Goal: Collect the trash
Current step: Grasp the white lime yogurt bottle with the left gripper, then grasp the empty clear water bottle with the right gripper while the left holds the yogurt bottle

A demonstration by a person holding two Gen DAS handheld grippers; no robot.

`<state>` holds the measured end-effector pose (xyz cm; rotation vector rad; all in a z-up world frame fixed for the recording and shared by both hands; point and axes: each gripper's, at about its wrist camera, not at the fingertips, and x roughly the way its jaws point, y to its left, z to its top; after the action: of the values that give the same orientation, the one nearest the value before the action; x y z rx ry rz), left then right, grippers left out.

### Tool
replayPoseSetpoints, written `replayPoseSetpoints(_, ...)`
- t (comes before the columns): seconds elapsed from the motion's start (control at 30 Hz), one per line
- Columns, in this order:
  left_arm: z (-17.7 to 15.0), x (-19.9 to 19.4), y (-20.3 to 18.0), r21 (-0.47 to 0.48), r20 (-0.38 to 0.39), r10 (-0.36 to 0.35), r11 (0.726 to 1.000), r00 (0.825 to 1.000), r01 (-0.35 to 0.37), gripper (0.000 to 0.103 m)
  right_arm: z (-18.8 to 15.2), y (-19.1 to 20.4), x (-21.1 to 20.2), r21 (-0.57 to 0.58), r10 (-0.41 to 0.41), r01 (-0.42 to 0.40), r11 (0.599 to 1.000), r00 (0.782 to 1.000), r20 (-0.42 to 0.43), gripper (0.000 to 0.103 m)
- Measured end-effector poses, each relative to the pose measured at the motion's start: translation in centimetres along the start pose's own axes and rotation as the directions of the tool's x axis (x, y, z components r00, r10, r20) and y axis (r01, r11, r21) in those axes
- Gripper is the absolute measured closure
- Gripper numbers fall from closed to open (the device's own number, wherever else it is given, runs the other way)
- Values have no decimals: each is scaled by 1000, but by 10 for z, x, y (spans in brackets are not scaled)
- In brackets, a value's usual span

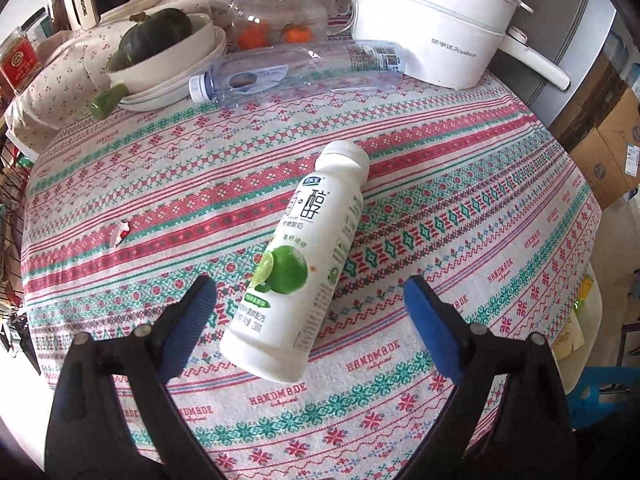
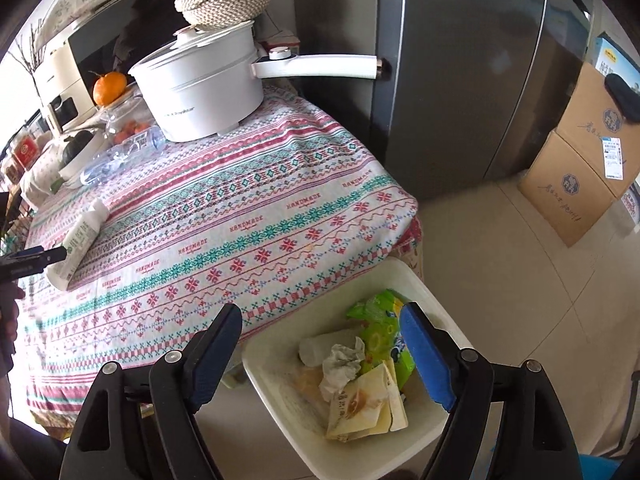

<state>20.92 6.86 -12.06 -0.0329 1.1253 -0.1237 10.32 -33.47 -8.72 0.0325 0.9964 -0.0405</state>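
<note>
Left wrist view: left gripper point(image 1: 306, 294) jaws spread wide, straddling white plastic lime-drink bottle point(image 1: 298, 264) lying on patterned tablecloth point(image 1: 460, 208), pads clear. Right gripper point(image 2: 320, 336) jaws apart, empty, above white square bin point(image 2: 400, 280) holding crumpled wrappers point(image 2: 360, 376).

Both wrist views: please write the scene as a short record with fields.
left hand-held gripper: open, white drink bottle lying between its fingers
right hand-held gripper: open, empty, above white bin
bin contents: green wrapper, crumpled tissue
left on tablecloth: clear plastic bottle, small scrap
</note>
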Motion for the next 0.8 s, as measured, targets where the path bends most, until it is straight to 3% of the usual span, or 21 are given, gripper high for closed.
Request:
replayPoseSetpoints(0.07,3,12,12,-57,-22,-69,996,997,67,27,2,13,7,-24,-1,1,1000,1000,-11,20)
replayPoseSetpoints(0.1,3,18,14,-78,-38,-85,994,996,82,29,3,18,11,-35,-1,0,999,1000,-17,20)
replayPoseSetpoints(0.3,5,36,9,-71,-91,-76,995,993,70,39,3,45,25,-85,-8,5,996,999,-40,20)
replayPoseSetpoints(0.47,-2,39,7,-137,-110,-107,986,988,91,52,4,57,29,-106,-16,11,994,999,-43,20)
replayPoseSetpoints(0.67,-12,-13,29,-246,9,-153,957,988,151,52,5,75,31,-143,-1,-6,990,999,-48,20)
replayPoseSetpoints(0.8,-15,-55,68,-330,121,-96,935,988,132,52,28,106,34,-174,82,-90,981,995,-53,20)
